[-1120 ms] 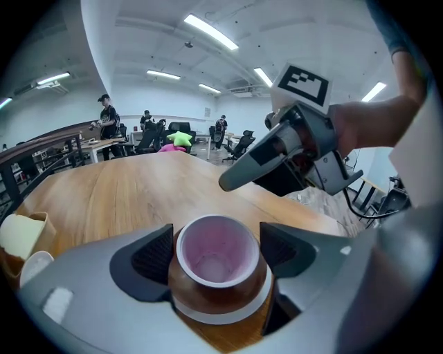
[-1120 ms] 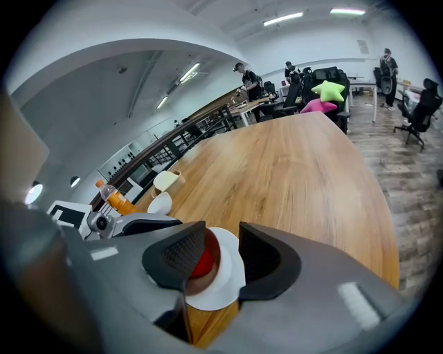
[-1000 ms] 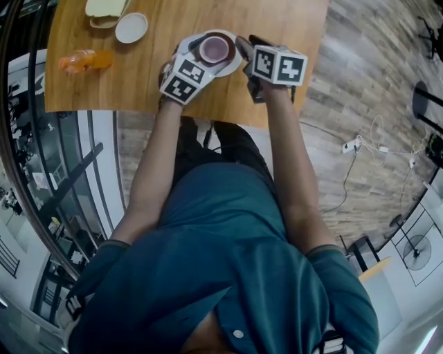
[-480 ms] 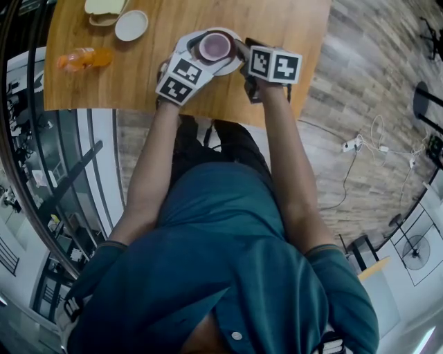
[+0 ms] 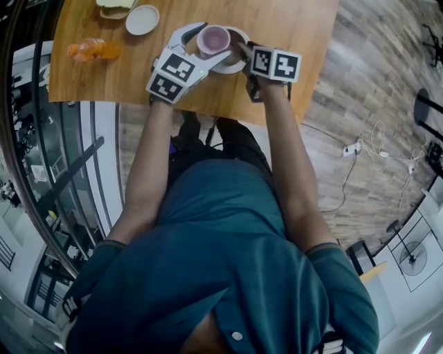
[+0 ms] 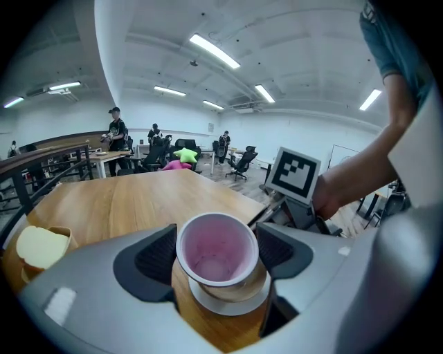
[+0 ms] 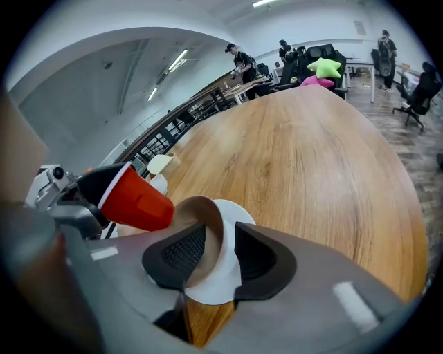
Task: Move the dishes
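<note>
A red cup with a pale pink inside hangs a little above a brown bowl. That bowl stands on a white plate near the wooden table's front edge. My left gripper is shut on the cup, a pad on each side; its jaws have just been closing on it. In the left gripper view the bowl and plate show right under the cup. My right gripper straddles the bowl's near wall, one pad inside and one outside over the plate. The red cup is at its left.
An orange bottle lies at the table's left edge. A small white dish and a yellow-topped bowl stand at the far left. The table's front edge runs just behind both grippers. People sit at desks far off.
The left gripper has lifted the cup up out of the bowl and a little away from the person. The right gripper has stayed at the bowl's rim.
</note>
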### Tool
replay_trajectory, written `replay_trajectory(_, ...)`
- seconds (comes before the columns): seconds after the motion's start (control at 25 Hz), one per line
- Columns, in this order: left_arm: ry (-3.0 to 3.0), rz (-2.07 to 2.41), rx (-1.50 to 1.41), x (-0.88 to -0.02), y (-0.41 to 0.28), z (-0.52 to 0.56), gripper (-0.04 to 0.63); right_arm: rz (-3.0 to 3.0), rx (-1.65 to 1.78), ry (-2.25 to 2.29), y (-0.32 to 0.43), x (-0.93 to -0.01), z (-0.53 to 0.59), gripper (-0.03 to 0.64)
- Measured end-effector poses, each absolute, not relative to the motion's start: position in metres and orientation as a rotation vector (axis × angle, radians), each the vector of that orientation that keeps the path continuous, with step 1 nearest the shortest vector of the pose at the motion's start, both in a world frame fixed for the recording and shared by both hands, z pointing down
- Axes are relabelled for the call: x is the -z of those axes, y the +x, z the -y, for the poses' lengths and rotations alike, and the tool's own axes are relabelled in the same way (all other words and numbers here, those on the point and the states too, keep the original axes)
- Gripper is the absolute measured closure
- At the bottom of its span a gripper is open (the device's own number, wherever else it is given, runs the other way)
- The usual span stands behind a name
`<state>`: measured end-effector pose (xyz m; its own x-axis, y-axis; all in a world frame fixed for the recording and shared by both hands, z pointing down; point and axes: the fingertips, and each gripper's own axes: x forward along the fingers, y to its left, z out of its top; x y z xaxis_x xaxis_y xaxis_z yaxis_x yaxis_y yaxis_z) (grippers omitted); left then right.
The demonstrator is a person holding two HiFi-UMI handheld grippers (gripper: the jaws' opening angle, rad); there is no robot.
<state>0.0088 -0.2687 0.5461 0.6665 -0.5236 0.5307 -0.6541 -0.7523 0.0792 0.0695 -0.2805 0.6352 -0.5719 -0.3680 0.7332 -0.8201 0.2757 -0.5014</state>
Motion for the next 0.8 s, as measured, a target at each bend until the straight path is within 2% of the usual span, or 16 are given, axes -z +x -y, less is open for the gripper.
replay_trajectory(0.6, 2.539, 1.149, -0.679, -0.535, -0.091, 0.278, 0.242, 1.976, -1.312, 1.116, 0.057, -0.659, 0.269, 0.496)
replay_trajectory(0.8, 2.498, 1.177, -0.688, -0.545, -0.115, 0.276, 0.244, 1.935, -1.303, 1.163, 0.061, -0.661, 0.268, 0.577)
